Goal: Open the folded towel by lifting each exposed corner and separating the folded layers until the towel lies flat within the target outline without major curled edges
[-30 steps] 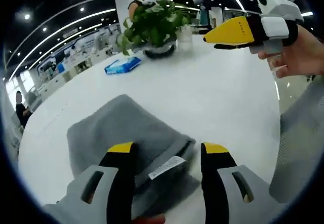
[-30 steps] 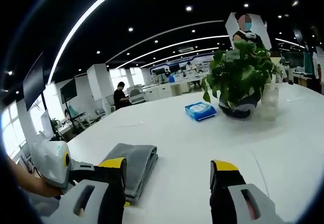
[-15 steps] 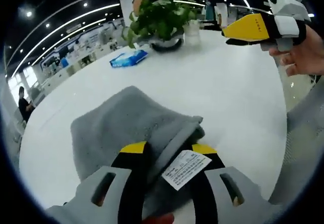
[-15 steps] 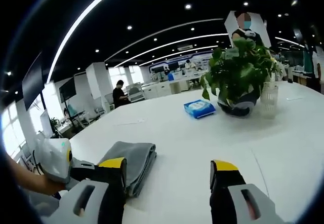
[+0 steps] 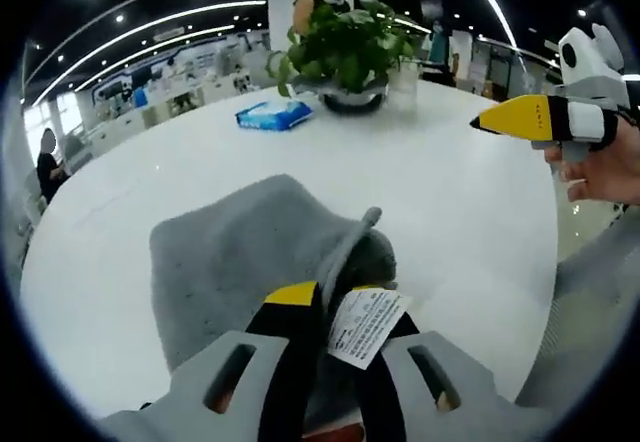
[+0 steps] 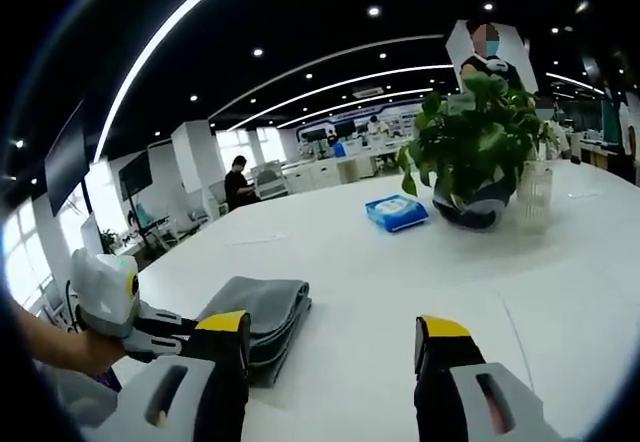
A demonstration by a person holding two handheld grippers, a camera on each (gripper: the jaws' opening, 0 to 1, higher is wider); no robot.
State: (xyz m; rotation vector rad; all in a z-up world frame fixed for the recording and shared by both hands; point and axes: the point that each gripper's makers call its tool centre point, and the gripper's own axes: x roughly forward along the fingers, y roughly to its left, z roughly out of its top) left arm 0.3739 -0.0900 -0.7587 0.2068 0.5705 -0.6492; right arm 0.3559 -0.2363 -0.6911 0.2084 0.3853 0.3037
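Broad white table, round-edged, stretching far toward a potted plant and a blue wipes packet well beyond the work area. Near on it, lying folded: the grey towel, a thick stack of soft layers, also seen in the right gripper view at near left. No target outline distinguishable on the tabletop.

Likely light, limp and somewhat grippy, terry-like in texture; bound to sag and drape once lifted rather than hold any shape, with layers inclined to cling and come up together. Not fragile, not slippery. Best taken at an exposed corner, pinching one layer alone, then drawn up and outward slowly so the fold peels open instead of dragging the whole stack across the smooth table.

Left gripper, near, jaws drawn close together and pinching the near corner of the towel, where a fold edge rises in a ridge; white care label lying over the right jaw. Hard to tell how many layers sit in the pinch.

Right gripper, jaws spread wide over bare table to the right of the towel, holding nothing; visible too at far right of the left gripper view, off the cloth, held in a hand.
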